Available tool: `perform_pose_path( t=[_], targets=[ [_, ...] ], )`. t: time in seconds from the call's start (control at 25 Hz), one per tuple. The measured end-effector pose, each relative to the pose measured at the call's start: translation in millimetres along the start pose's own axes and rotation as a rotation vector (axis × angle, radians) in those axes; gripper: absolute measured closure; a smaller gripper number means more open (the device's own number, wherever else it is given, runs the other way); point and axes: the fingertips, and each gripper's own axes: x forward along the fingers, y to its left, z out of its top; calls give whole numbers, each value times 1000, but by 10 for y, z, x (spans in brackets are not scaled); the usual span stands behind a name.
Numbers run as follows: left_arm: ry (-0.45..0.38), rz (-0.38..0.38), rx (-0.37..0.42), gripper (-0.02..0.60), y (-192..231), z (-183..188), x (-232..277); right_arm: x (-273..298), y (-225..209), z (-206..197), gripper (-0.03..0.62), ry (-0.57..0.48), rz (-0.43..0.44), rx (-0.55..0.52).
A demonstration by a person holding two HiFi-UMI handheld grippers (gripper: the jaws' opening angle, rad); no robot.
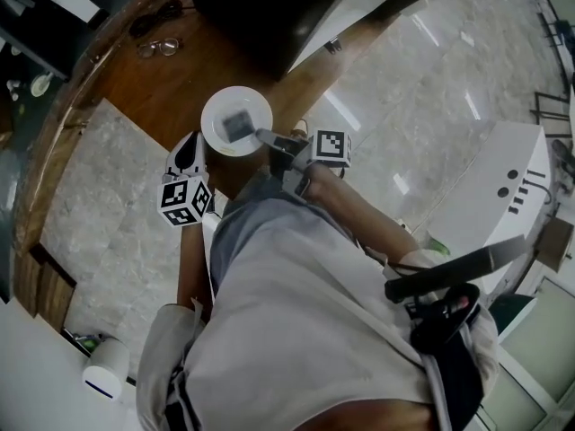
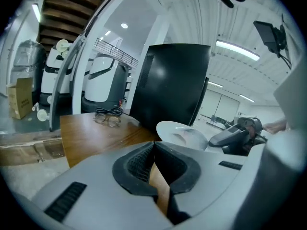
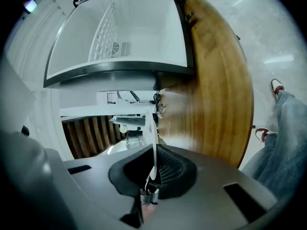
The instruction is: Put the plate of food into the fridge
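Marble floor (image 1: pixel 431 88) under your feet, a curved wooden table (image 1: pixel 135 88) in front, and the black fridge (image 1: pixel 243 16) looming beyond the jaws. Your right hand-held gripper (image 1: pixel 263 136) is clamped on the rim of the white plate (image 1: pixel 236 115), jaws pinched almost flat on that thin edge. The plate juts out ahead of it, held up off the table. Your left hand-held gripper (image 1: pixel 190 153) hovers just beside the plate on the other side, jaws together and nothing in them. So the pick-up looks done, and I'd judge you're in the carry. What's left is the reach into the fridge, setting the plate down inside and letting go. Ahead of the right hand-held gripper there's a white cavity with a wire rack. It reads as the fridge standing open, though from this angle I can't tell compartment from door lining. The food is the hard part: only a dark blurred patch on the plate, no telling what it is. The right hand-held gripper's own camera catches the plate edge-on, just a thin white line. A pair of glasses (image 1: pixel 159 48) lies on the table well beyond the left hand-held gripper.
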Motion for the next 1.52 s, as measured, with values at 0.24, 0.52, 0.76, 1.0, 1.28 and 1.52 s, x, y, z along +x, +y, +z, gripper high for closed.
perform_pose_path(
  t=[0.24,0.52,0.76,1.0,1.28,1.52],
  targets=[
    [27,-136,87,563,-710,-82,174,-651,48,246,569,-49,30,-33],
    [23,-226,146,563,-1900,-60,506,-1623,88,701,569,-100,14,-34],
    [43,-295,246,563,-3377,-88,986,-2821,47,1307,569,-133,41,-37],
    [37,-309,284,563,-4985,-73,1712,-4239,-38,2259,569,-179,72,-9],
    [-27,-313,228,563,-5730,-14,2245,-4850,-139,2930,569,-165,71,-47],
    [-57,-307,208,563,-6194,43,2466,-5232,-109,3271,569,-154,64,-82]
  ],
)
